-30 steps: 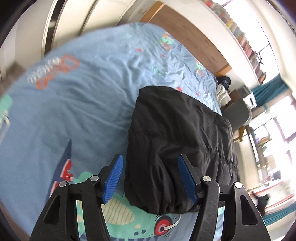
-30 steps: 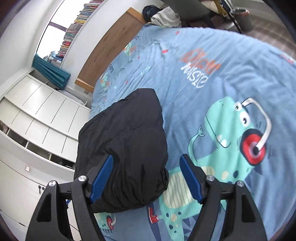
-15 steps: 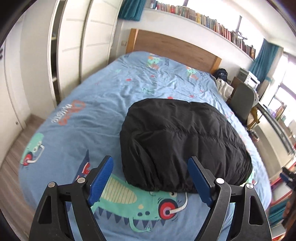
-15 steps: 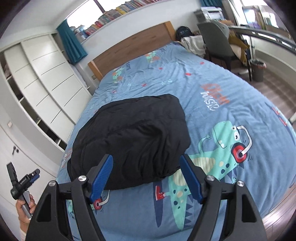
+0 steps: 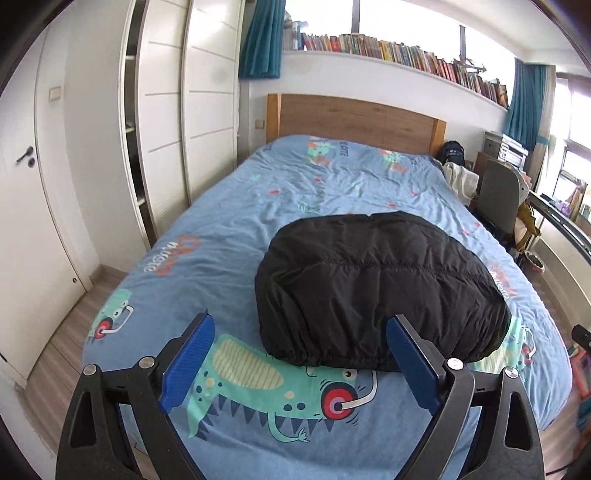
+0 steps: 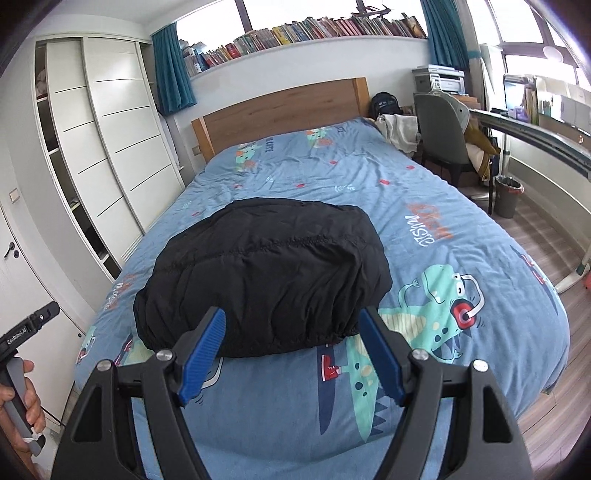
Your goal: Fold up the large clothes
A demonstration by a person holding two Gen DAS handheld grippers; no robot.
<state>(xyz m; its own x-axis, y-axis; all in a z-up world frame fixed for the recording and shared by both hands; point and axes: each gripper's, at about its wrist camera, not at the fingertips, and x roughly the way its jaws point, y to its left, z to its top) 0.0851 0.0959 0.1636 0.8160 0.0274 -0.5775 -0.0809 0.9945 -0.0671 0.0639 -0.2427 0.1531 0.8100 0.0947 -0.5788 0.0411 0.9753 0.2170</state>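
Lying folded into a compact, rounded bundle, the black puffer jacket [image 5: 376, 291] is set on the blue dinosaur-print duvet [image 5: 229, 229], toward the foot half of the bed, with its elasticated hem turned to the cameras. A stitched seam runs across the top of the bundle, and no sleeve is seen hanging loose, so the fold is judged to be finished or very nearly so. The flat, broad duvet is presumably used as the working surface because a garment of this bulk can be spread and pressed there.

The left gripper [image 5: 299, 363] is held above the near edge of the bed, clear of the jacket; its blue pads have just been spreading apart, and nothing lies between them. The right gripper [image 6: 291, 356] is likewise held apart from the bundle, its jaws parted and empty. Both tools are thus released, which fits a garment being left to rest.

In the right wrist view the handle of the left tool is seen clasped by a hand [image 6: 26, 398] at the lower left edge. Farther out, a wooden headboard [image 5: 354, 118] closes the bed, white sliding wardrobe doors [image 5: 166, 122] stand beside it, a shelf of books [image 6: 314, 31] runs above, and a grey chair [image 6: 439, 122] stands beside the bed near its head.
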